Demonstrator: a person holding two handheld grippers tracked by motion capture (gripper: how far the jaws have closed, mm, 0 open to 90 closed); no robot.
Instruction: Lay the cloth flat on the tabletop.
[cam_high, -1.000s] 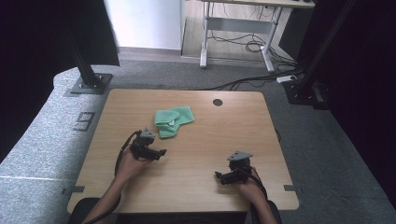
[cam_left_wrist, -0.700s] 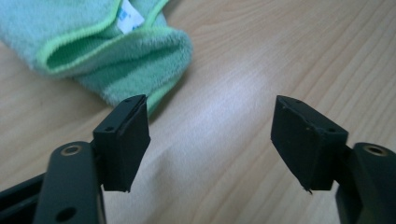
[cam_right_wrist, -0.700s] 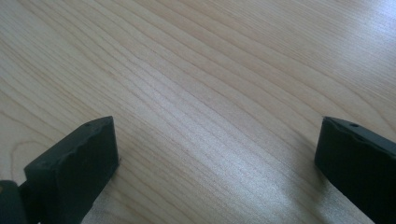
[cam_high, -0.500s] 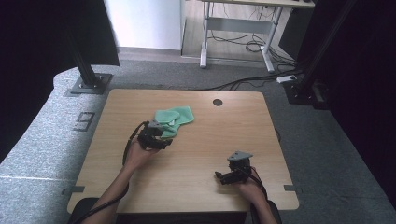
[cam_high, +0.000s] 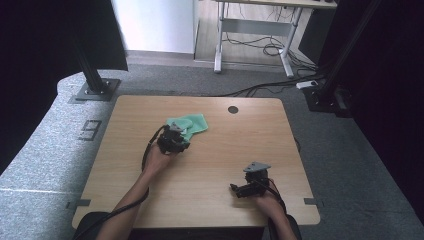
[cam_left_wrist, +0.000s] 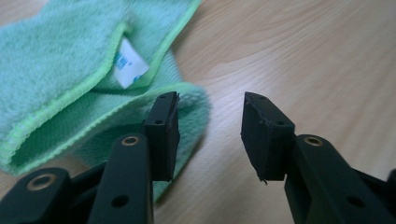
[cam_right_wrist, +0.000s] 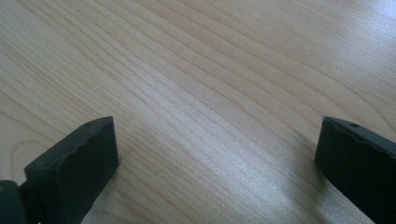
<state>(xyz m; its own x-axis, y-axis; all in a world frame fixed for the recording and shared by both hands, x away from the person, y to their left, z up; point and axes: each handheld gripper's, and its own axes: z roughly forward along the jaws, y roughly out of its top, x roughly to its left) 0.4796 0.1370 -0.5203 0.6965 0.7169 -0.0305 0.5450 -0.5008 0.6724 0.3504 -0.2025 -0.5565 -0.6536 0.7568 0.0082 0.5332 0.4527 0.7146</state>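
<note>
Closing left gripper jaws (still apart, nothing gripped) at green cloth; white tag, blue print seemingly unreadable.

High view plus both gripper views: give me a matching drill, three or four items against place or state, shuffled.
Items:
1. green cloth
2. left tongs
3. right tongs
4. round hole

Places or states:
A. wide apart over bare wood, near the table's front edge
B. far side of the tabletop, right of the cloth
C. folded, white label showing
D. at the cloth's corner, partly closed, gap between them bare

Pairs: 1-C, 2-D, 3-A, 4-B
</note>
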